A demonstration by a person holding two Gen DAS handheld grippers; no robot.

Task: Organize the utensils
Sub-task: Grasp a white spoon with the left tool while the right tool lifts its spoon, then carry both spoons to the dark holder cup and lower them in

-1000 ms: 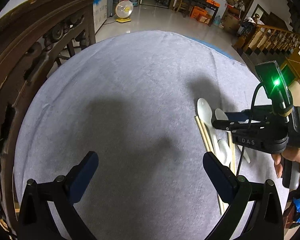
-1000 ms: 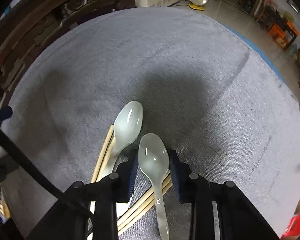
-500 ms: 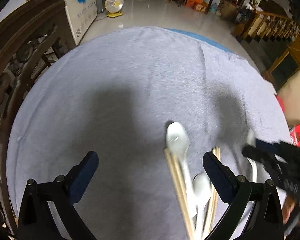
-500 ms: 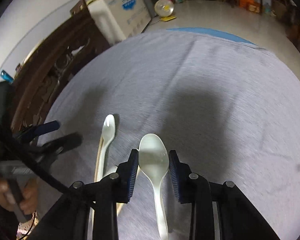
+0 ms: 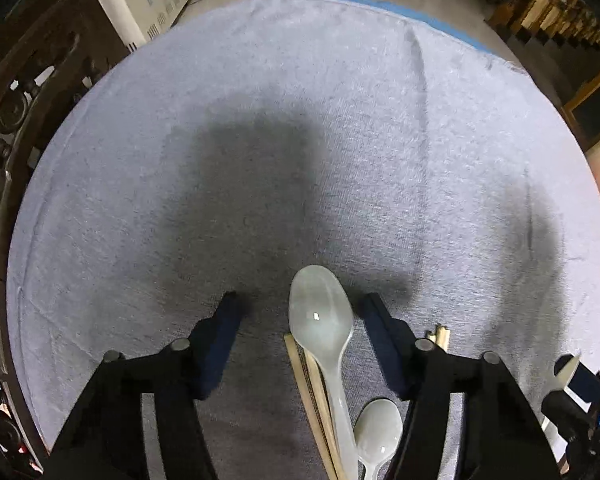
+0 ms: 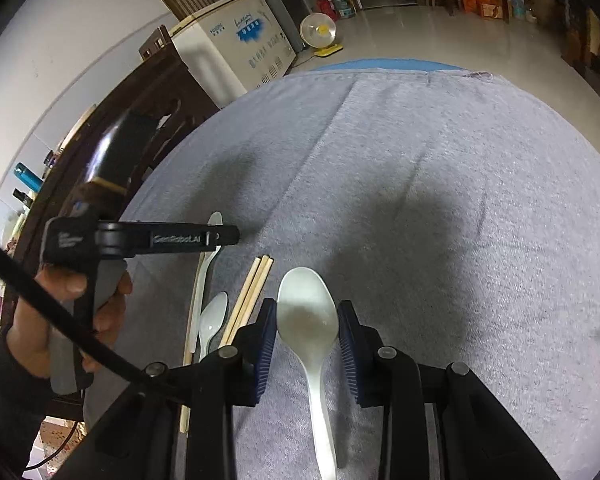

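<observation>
Grey-clothed table (image 5: pixel 260 120) bears spoons (image 5: pixel 320 316) and chopsticks (image 6: pixel 252 292).

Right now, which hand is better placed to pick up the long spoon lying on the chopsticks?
Left: its tongs already straddle the long spoon, pads not touching. The right tongs are occupied, shut on another spoon.

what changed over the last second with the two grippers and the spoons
The right gripper carried its spoon up and away from the pile. The left gripper moved over the pile; its jaws have just been closing around a long spoon, not yet pressing it. The chopsticks and small spoon stayed put.
</observation>
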